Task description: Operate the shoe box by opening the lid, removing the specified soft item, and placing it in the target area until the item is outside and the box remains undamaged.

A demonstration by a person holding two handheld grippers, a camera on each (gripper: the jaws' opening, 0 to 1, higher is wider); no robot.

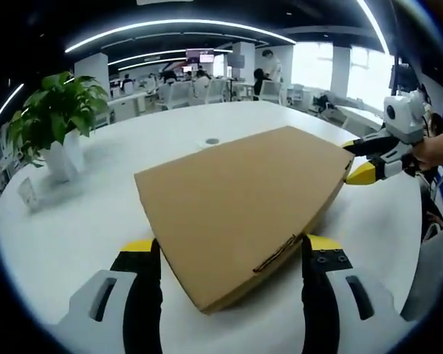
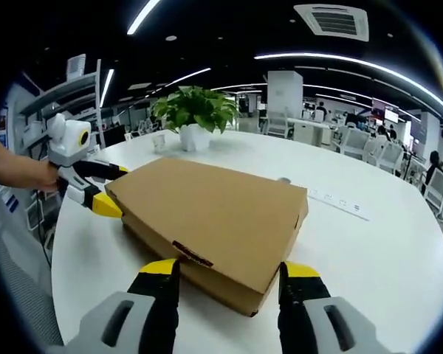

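Shoe box (image 1: pixel 240 203), lid down, flat on white table (image 1: pixel 81 214), bracketed corner to corner by both tools along its diagonal. Left gripper (image 1: pixel 232 254) spread wide astride near corner, gripping nothing; right gripper (image 2: pixel 229 274) likewise wide astride opposite corner, empty. Equally near; lid edge just ahead of each pair of jaws.
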